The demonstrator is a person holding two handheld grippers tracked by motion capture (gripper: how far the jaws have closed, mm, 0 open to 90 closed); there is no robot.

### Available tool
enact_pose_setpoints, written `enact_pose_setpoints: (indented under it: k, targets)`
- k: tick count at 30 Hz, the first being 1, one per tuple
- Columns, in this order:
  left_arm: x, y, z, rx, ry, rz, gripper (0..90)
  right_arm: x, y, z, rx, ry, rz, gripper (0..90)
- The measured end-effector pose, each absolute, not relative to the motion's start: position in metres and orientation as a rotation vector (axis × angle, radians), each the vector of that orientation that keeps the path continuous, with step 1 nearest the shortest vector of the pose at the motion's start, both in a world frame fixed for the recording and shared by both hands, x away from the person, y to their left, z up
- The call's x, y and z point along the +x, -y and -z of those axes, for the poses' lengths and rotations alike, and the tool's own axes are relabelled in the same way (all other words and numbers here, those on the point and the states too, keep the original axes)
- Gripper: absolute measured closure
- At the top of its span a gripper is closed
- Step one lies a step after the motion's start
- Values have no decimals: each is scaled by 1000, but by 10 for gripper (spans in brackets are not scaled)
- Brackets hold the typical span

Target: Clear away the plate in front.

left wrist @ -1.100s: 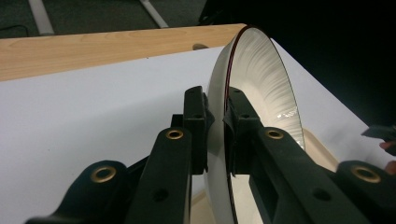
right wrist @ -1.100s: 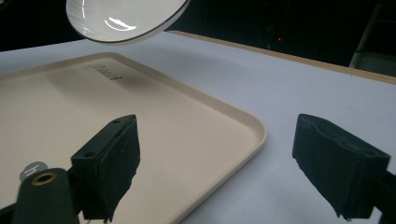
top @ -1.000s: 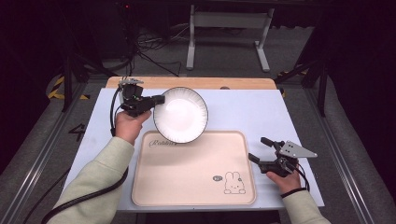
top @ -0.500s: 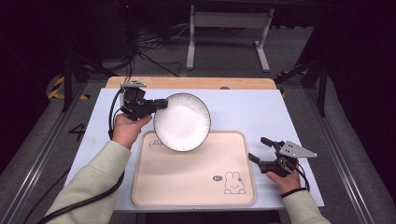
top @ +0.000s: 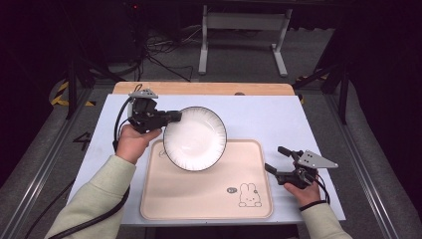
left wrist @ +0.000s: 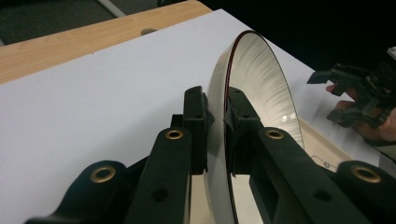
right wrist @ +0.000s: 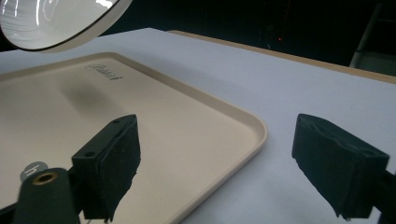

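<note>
The table (top: pixel 278 117), covered in a pale sheet, is carrying a beige tray (top: pixel 199 199) along its near edge, and the white plate (top: pixel 195 138) is hanging in the air above the tray's far-left corner, not resting on anything. The left gripper (top: pixel 171 117) is pinching the plate by its left rim; in the left gripper view its two black pads (left wrist: pixel 198 123) are clamping either side of the thin rim (left wrist: pixel 227 84), so the jaws are clenched on the plate. The right gripper (top: pixel 279 160) is sitting near the tray's right edge, close to the table's near-right corner, with its jaws spread wide and nothing between them.

The main risk, as I judge it, is the hold itself: the plate is being gripped at one point on a smooth glazed rim, with nearly all its weight hanging out to one side. A quick swing or a slight loosening could let it pivot or slip out and strike the tray or the table. Lowering it while it is leaning could also bring its low edge down first, so it clatters or skids.

The plate is round, so it has no real long axis; its hollow face is pointing up and towards the person, tilted rather than level.
</note>
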State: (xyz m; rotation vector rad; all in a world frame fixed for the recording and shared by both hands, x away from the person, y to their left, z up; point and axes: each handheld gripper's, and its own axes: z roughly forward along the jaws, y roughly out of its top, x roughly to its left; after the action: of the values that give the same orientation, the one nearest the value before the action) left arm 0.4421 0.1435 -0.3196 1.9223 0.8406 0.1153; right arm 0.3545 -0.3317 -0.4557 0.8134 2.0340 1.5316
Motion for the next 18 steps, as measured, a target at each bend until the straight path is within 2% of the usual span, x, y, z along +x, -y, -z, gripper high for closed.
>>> enact_pose_setpoints:
  k: [18]
  targets:
    - [431,-128,333,1979,-756,-42,812,354,331,456,807,-2036,-1531,158]
